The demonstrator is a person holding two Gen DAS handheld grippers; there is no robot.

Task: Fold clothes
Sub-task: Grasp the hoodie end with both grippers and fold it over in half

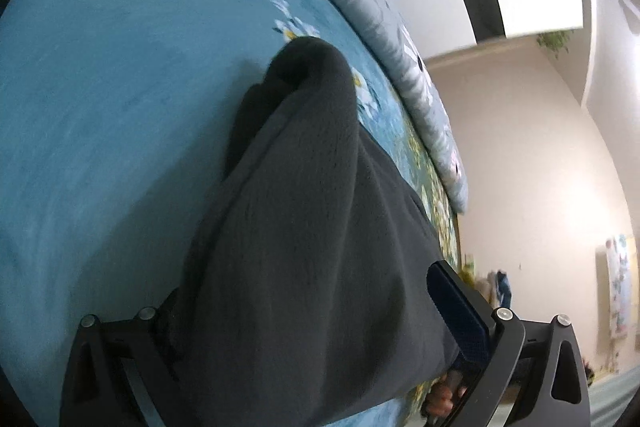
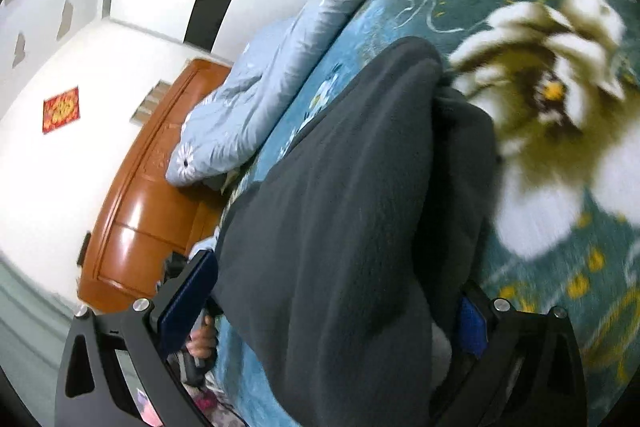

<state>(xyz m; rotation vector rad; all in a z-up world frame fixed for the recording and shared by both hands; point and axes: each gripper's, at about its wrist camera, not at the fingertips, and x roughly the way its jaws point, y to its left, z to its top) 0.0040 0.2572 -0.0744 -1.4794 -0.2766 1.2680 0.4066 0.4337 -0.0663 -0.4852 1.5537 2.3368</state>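
Note:
A dark grey knit garment [image 1: 304, 211] hangs from my left gripper [image 1: 312, 311] above a blue floral bedspread [image 1: 112, 99]. The cloth runs between the two fingers and covers the left one; the right finger's blue pad [image 1: 460, 311] shows. In the right wrist view the same garment [image 2: 328, 227] drapes between the fingers of my right gripper [image 2: 332, 303], with its far end folded over on the bedspread [image 2: 560, 259]. Both grippers are shut on the garment and hold it lifted.
A pale blue quilt [image 1: 424, 87] lies along the bed's far side, also in the right wrist view [image 2: 256, 95]. A brown wooden headboard [image 2: 148, 211] stands against a white wall. A hand on the other gripper's handle [image 2: 200, 343] shows low in each view.

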